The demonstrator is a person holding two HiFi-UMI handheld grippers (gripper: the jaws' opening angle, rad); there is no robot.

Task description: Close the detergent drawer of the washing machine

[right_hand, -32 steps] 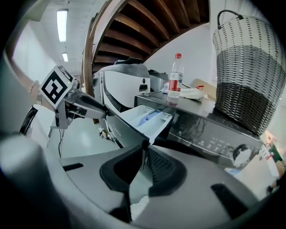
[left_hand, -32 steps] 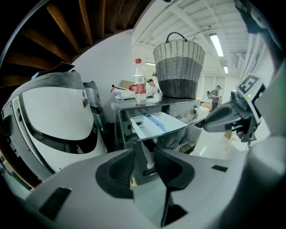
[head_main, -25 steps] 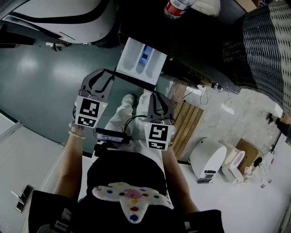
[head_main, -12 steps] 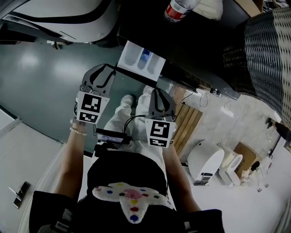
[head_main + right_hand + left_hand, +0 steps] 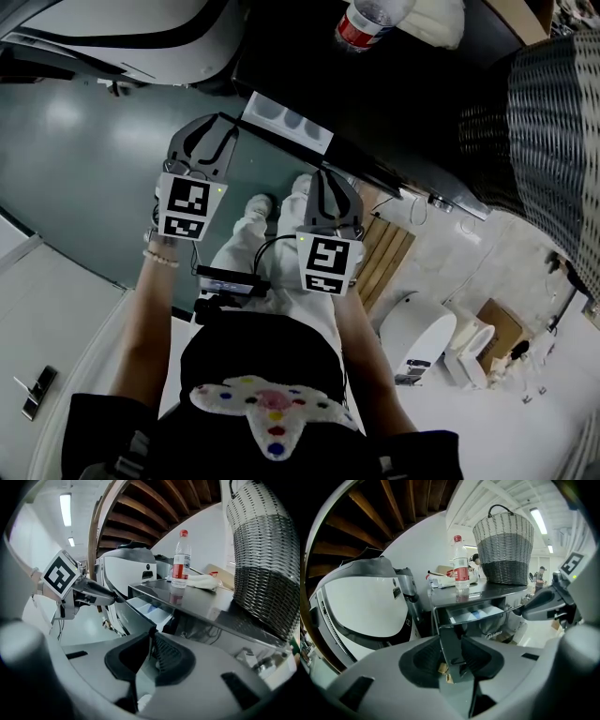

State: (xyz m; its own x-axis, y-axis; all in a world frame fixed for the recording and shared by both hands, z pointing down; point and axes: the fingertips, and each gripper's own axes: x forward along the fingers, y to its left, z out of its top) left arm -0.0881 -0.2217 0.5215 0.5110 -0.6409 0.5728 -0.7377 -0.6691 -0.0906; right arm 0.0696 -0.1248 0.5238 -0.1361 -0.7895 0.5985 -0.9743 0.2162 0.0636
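Washing machine (image 5: 403,112): directly ahead of both grippers | drawer (image 5: 286,120): partly out at machine's top, travel axis straight in, away from person | left gripper (image 5: 220,136): nearer, clamped on left end of front panel (image 5: 451,639) | right gripper (image 5: 323,180): jaws nearly together, empty, by panel's right end

The detergent drawer (image 5: 284,120) juts from the washing machine's (image 5: 412,103) front edge, and its dark front panel fills the gap between your left gripper's (image 5: 218,127) jaws. To the left, a big white appliance (image 5: 122,37) walls off that side. On the machine's top, a bottle (image 5: 368,21) stands behind the drawer and a wicker basket (image 5: 548,112) fills the right end. Before the front edge, open floor (image 5: 84,178) leaves your right gripper (image 5: 325,176) free room.
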